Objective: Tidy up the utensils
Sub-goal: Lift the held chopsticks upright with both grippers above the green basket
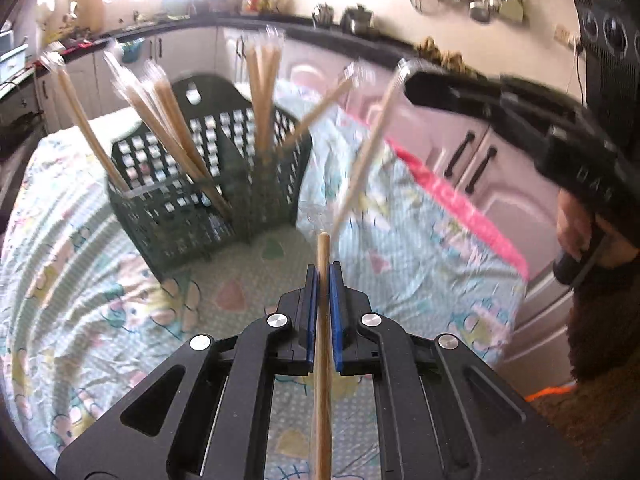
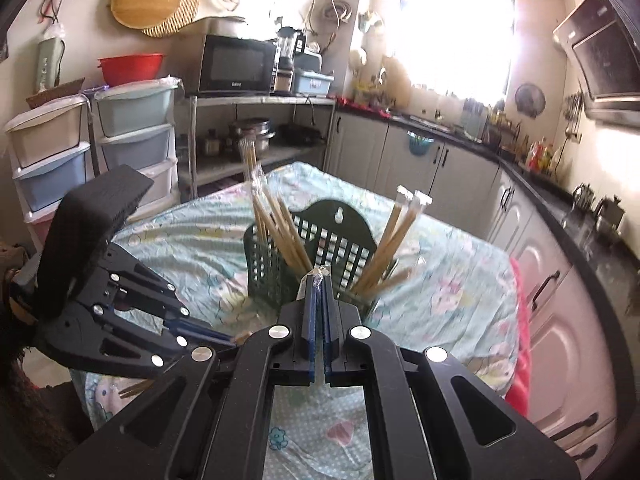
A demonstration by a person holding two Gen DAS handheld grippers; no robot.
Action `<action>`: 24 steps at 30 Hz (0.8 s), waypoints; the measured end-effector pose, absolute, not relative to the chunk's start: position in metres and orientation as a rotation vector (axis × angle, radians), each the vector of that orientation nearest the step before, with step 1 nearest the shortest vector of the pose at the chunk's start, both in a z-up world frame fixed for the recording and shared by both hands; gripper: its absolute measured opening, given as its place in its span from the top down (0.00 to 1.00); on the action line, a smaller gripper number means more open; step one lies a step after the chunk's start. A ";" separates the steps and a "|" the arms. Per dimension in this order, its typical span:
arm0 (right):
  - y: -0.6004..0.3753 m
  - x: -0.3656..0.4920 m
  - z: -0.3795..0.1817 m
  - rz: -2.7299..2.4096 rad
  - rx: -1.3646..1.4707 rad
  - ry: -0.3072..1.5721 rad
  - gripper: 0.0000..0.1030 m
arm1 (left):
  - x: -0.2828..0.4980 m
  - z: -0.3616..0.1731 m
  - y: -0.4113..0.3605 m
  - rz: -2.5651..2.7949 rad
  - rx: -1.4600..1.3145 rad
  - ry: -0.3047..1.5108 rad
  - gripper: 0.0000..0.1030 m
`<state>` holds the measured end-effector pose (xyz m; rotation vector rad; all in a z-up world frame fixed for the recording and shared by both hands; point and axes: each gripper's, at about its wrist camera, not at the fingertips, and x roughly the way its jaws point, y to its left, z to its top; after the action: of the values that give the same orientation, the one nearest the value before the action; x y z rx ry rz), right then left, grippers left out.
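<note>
A dark green slotted utensil basket (image 1: pixel 208 184) stands on the table, with several plastic-wrapped wooden chopsticks (image 1: pixel 168 120) leaning in it. My left gripper (image 1: pixel 323 270) is shut on a bare wooden chopstick (image 1: pixel 322 360) that runs back under the camera. My right gripper (image 2: pixel 318 280) is shut on the clear plastic wrapper end (image 2: pixel 320 273) of a wrapped chopstick (image 1: pixel 368 152), held to the right of the basket. The basket (image 2: pixel 276 276) and its wrapped chopsticks (image 2: pixel 280 224) show just beyond the right fingertips. The left gripper (image 2: pixel 224 336) shows at lower left.
The table has a pale floral cloth (image 1: pixel 420 240) with a pink edge (image 1: pixel 460 200). White kitchen cabinets (image 2: pixel 560 320) and a black counter (image 2: pixel 580 220) run along the right. Drawer towers (image 2: pixel 132 140) and a microwave shelf (image 2: pixel 240 68) stand behind the table.
</note>
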<state>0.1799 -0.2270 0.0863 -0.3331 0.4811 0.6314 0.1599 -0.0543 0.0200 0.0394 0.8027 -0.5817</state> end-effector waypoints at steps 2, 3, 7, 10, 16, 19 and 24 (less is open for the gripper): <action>-0.227 0.178 0.094 0.622 -0.337 0.461 0.98 | 0.159 0.032 -0.048 -0.576 0.009 0.767 0.97; -0.227 0.176 0.097 0.620 -0.336 0.454 0.98 | 0.158 0.037 -0.046 -0.573 -0.005 0.752 0.97; -0.231 0.173 0.110 0.611 -0.323 0.428 0.98 | 0.160 0.060 -0.034 -0.548 -0.083 0.659 0.97; -0.233 0.172 0.118 0.609 -0.311 0.409 0.98 | 0.164 0.080 -0.024 -0.528 -0.141 0.584 0.97; -0.235 0.171 0.139 0.597 -0.306 0.359 0.98 | 0.176 0.124 -0.013 -0.478 -0.216 0.452 0.97; -0.237 0.173 0.149 0.587 -0.297 0.332 0.98 | 0.184 0.145 -0.010 -0.454 -0.245 0.386 0.97; -0.241 0.178 0.162 0.574 -0.280 0.297 0.98 | 0.197 0.175 -0.008 -0.407 -0.269 0.294 0.97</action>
<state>0.1778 -0.2408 0.1623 -0.2801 0.2971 0.5743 0.1974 -0.0080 0.1747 -0.2690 0.2937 -0.4073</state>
